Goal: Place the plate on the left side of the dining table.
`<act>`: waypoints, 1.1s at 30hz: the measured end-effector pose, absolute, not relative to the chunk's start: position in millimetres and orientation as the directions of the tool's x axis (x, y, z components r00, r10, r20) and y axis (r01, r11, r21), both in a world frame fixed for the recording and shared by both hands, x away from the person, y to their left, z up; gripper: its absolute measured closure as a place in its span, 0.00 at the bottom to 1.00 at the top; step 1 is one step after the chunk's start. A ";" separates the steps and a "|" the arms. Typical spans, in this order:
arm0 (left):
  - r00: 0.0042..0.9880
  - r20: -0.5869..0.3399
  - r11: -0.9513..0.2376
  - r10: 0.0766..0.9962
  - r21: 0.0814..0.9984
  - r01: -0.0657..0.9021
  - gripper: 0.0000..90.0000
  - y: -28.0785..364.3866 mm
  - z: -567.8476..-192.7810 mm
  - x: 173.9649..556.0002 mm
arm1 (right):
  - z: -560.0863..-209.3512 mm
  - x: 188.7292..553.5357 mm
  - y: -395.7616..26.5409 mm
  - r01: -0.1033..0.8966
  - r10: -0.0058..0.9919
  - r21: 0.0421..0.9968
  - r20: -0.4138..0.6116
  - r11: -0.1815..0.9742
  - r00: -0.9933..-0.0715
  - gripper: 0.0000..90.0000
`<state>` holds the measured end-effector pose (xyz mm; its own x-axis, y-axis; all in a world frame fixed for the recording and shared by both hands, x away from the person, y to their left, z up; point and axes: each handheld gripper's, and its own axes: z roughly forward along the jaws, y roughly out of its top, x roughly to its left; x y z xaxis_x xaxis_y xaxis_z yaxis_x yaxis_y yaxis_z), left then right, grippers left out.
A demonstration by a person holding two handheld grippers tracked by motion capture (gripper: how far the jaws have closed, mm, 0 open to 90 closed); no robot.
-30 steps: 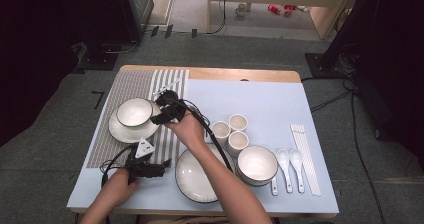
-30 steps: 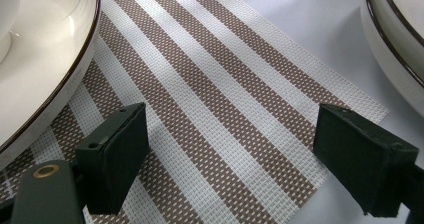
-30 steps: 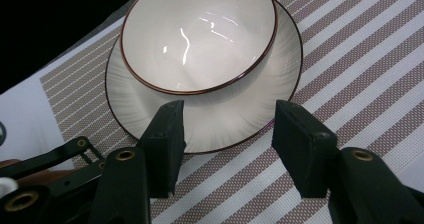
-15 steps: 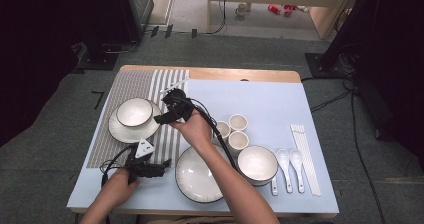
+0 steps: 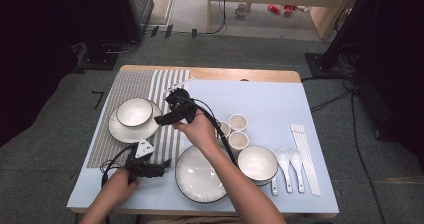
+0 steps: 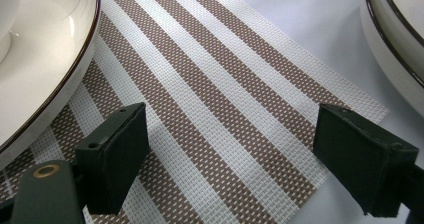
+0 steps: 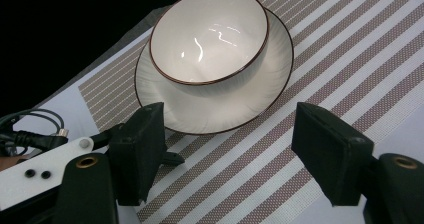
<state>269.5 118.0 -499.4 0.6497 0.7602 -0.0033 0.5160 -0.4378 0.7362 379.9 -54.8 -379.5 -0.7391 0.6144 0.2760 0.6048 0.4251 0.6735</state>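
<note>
A white bowl (image 5: pixel 134 111) with a dark rim sits in a white plate (image 5: pixel 125 132) on the striped placemat (image 5: pixel 167 86) at the table's left. My right gripper (image 5: pixel 162 119) hovers just right of that bowl (image 7: pixel 210 34) and plate (image 7: pixel 225 109). Its jaws have just been opening and stand open, with only the mat between them (image 7: pixel 230 149). My left gripper (image 5: pixel 164 165) lies low at the front left, over the placemat's near corner (image 6: pixel 225 94). It is open (image 6: pixel 232 144) with nothing between its pads.
A large plate (image 5: pixel 200 176) lies at the front middle, beside a second bowl (image 5: pixel 257 164). Three small cups (image 5: pixel 238 121) stand behind them. Two spoons (image 5: pixel 285 159) and chopsticks (image 5: pixel 305 154) lie at the right. The far right of the pale cloth (image 5: pixel 270 99) is bare.
My right gripper has drawn a little to the right and up, away from the bowl's rim. The left hand has stayed put.
</note>
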 end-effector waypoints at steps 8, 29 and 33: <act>0.650 -0.001 -0.439 0.760 0.736 0.515 0.16 118.1 -499.3 269.6 | -371.4 370.8 -62.7 0.601 0.593 0.682 0.296 0.417 -0.748 0.34; 0.650 -0.004 -0.439 0.760 0.734 0.518 0.16 118.0 -499.2 269.4 | -360.8 347.4 -86.4 0.564 0.591 0.690 0.241 0.454 -0.770 0.33; 0.650 -0.004 -0.438 0.760 0.736 0.517 0.16 118.0 -499.3 269.5 | -360.7 346.2 -92.9 0.559 0.594 0.690 0.229 0.459 -0.771 0.34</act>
